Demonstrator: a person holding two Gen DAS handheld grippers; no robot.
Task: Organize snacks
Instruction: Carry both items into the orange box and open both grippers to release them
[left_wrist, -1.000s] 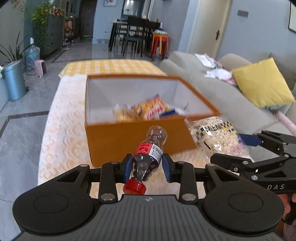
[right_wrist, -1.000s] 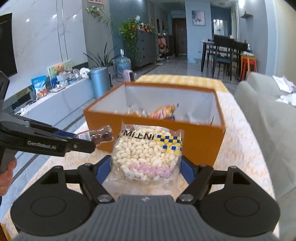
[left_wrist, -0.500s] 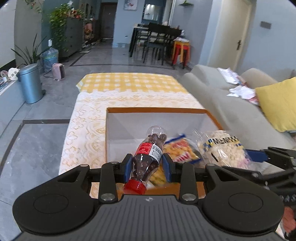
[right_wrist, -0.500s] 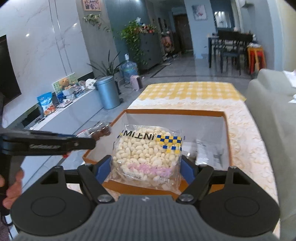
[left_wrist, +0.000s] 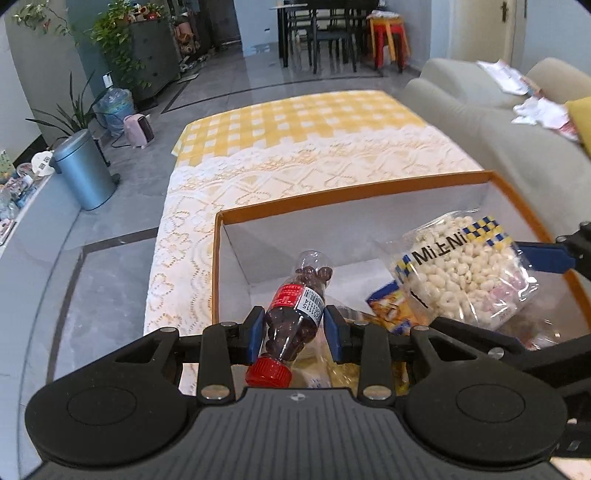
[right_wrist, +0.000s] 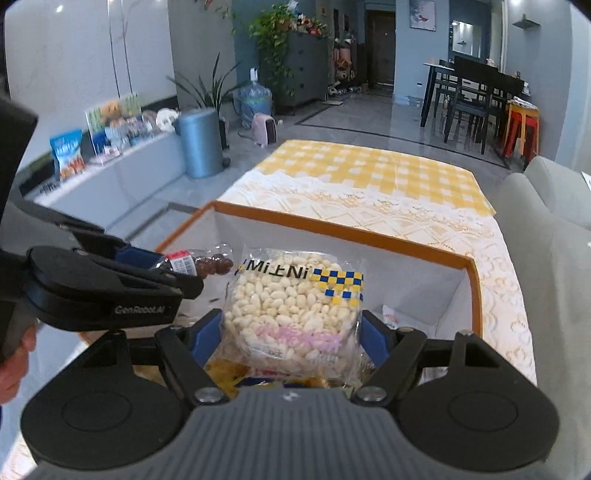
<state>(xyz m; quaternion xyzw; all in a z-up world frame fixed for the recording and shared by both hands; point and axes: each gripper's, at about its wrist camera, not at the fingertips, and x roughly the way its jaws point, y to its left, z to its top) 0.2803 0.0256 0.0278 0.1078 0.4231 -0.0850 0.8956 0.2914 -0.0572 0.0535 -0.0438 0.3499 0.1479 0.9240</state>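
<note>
2 handheld grippers hover side by side over an open orange box with white inner walls, which sits on a table covered by a white lace cloth over yellow gingham.

The left gripper is clamped on a small clear bottle with a red cap and red label, filled with dark round sweets. Its blue pads squeeze the bottle's middle, cap end toward the camera, base pointing out over the box's near left corner.

The right gripper, jaws spread wide, is clamped on the sides of a clear bag of pale puffed snacks with a yellow and blue checked label. The bag hangs above the box interior, just right of the bottle.

Inside the box lie other packets, including a yellow and blue one; they are partly hidden, so their count is unclear.

A person's fingers show at the left gripper's handle.
</note>
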